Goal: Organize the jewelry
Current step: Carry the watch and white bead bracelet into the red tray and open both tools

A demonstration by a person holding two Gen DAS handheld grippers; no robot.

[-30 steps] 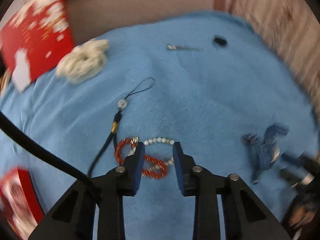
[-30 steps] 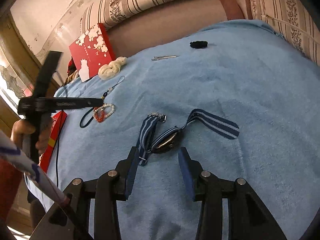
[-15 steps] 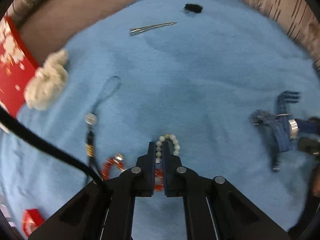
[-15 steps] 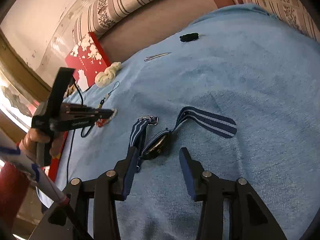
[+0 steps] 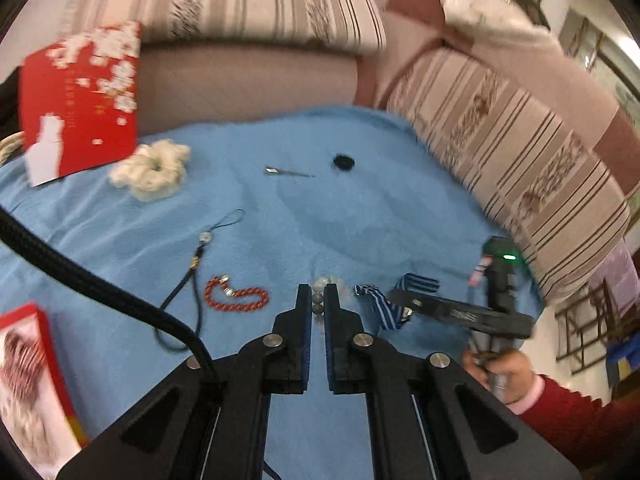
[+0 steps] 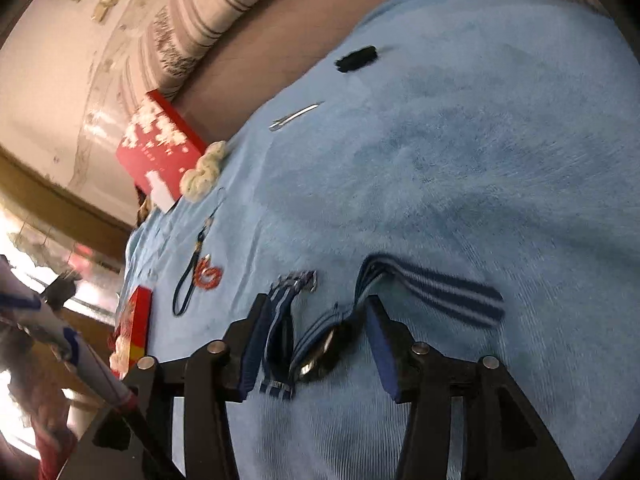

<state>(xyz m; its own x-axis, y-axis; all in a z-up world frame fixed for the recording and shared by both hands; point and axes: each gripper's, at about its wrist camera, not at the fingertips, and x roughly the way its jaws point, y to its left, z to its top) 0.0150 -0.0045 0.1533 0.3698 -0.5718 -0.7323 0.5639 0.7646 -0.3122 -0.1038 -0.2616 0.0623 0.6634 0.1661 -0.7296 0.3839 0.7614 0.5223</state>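
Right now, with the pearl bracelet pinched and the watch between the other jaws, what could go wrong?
1. The left gripper holds the pearl bracelet by a few beads at its tips; it might slip out.
2. The right gripper is closing around the striped-strap watch; one pad sits near the folded strap, so it may catch fabric, not the case.

Blanket [image 5: 360, 216] light blue; watch strap [image 6: 436, 288] navy with pale stripes; bead bracelet [image 5: 236, 295] red; scrunchie [image 5: 154, 168] cream – box [image 5: 80, 96] red (white blossoms).
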